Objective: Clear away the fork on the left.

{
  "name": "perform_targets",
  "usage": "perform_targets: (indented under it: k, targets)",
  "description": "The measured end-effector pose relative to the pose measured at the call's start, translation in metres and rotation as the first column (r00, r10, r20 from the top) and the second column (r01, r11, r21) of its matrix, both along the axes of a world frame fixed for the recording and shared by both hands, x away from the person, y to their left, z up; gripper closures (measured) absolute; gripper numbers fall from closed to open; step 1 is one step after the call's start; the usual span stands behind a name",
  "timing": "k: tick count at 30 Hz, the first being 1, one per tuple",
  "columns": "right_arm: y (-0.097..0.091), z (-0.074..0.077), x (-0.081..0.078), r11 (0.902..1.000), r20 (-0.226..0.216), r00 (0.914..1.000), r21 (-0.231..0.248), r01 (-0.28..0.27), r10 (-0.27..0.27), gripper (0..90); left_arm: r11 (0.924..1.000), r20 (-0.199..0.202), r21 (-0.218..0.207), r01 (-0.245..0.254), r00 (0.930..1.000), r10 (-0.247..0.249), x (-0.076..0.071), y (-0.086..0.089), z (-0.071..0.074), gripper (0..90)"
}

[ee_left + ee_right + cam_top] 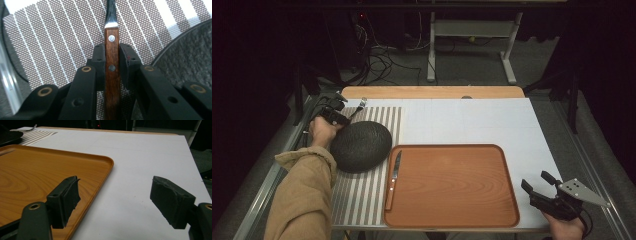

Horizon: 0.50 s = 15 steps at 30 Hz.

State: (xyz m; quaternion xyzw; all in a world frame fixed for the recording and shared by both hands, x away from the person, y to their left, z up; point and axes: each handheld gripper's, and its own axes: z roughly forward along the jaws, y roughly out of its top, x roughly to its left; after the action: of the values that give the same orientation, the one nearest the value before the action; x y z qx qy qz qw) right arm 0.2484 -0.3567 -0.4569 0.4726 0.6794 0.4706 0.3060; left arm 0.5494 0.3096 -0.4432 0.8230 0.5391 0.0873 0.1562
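Note:
My left gripper (333, 113) (112, 58) is at the far left of the table, shut on the riveted wooden handle of a fork (111, 75). The fork's metal end (361, 103) points toward the far edge, over the striped placemat (372, 195). Right beside that hand lies a dark grey, rough-surfaced round dish (361, 146) (185, 57) on the mat. A matching wooden-handled knife (394, 175) rests along the left rim of the brown wooden tray (452, 220). My right gripper (539, 185) (115, 192) hovers open by the tray's near right corner, nothing between its jaws.
The tray (100, 160) is bare apart from the knife. White tabletop (472, 120) stretches behind and to the right of it. A wooden strip (432, 92) edges the far side. Table legs and cables stand on the floor beyond.

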Motion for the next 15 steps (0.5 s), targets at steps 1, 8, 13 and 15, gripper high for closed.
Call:
perform_targets:
  k: [1, 8, 13, 15]
  targets:
    - [0.0001, -0.0001, 0.0, 1.0, 0.002, 1.0, 0.0, 0.001, -0.001, 23.7, 1.0, 0.0, 0.003, -0.001, 1.0, 0.001, -0.0004, 0.0, 0.0001, 72.7]
    - [-0.0002, 0.0, -0.0001, 1.0, 0.003, 1.0, 0.003, -0.001, 0.001, 23.7, 0.9999, 0.013, -0.002, -0.012, 0.9998, 0.012, -0.0041, 0.0013, -0.0005, 72.8]
    - [0.0005, 0.0003, 0.0001, 1.0, 0.002, 1.0, 0.002, -0.005, 0.005, 23.8, 0.9994, 0.022, 0.023, -0.024, 0.9995, 0.024, -0.0073, 0.0001, 0.0004, 72.8]
    - [0.0005, 0.0003, 0.0001, 1.0, 0.002, 1.0, 0.002, -0.006, 0.006, 23.7, 0.9991, 0.022, 0.034, -0.025, 0.9995, 0.025, -0.0088, 0.0004, 0.0018, 72.8]
